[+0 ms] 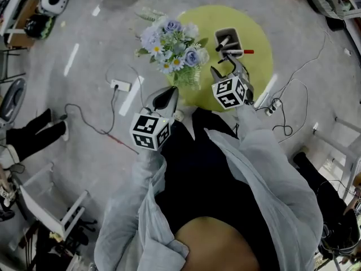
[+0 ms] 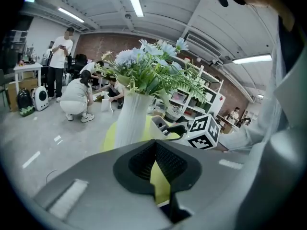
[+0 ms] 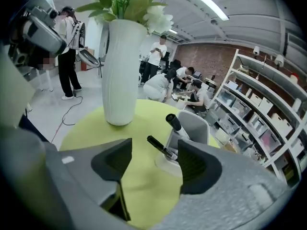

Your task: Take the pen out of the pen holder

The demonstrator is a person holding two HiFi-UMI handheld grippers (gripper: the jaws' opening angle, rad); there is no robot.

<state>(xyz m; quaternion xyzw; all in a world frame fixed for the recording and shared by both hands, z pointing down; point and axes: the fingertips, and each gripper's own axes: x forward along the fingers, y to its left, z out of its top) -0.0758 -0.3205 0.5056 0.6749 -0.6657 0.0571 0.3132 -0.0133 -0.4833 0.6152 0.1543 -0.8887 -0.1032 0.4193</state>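
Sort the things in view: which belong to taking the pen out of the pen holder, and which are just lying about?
Job in hand: pen, holder, right gripper with its fingers apart.

Lying about: vase, flowers, power strip on the floor.

Matt, ribbed white vase (image 3: 120,71); smooth matt yellow-green surface (image 3: 93,133); smooth grey plastic pen holder (image 3: 195,123); right claw (image 3: 153,151) with finely ribbed black pads (image 3: 194,166).
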